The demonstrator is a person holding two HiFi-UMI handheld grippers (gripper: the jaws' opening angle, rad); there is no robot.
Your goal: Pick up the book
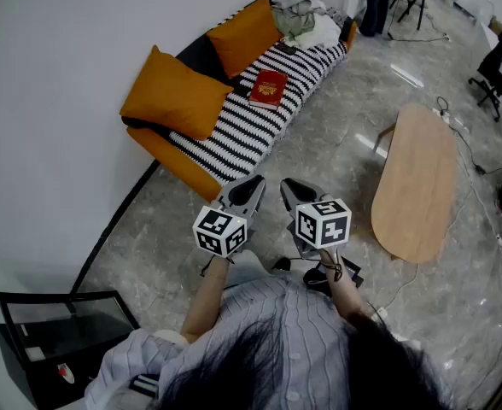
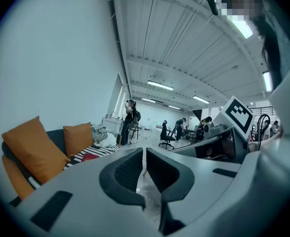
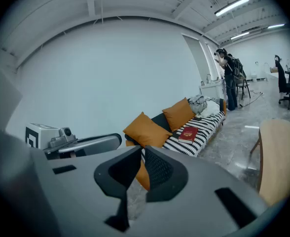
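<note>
Left gripper [image 1: 248, 190], right gripper [image 1: 297, 193]: both with jaws pressed together, nothing between. Side by side above the marble floor [image 1: 336, 156]. Red book [image 1: 269, 88] flat on striped sofa [image 1: 234, 139], near orange cushions [image 1: 176, 92], well apart from both grippers.

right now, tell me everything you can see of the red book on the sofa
The book is red, thin and closed, with a gold mark on its cover. It lies flat on the black-and-white striped sofa cover, near the farther orange cushion but apart from it, slightly skewed to the seat edge. Nothing else touches it.
</note>
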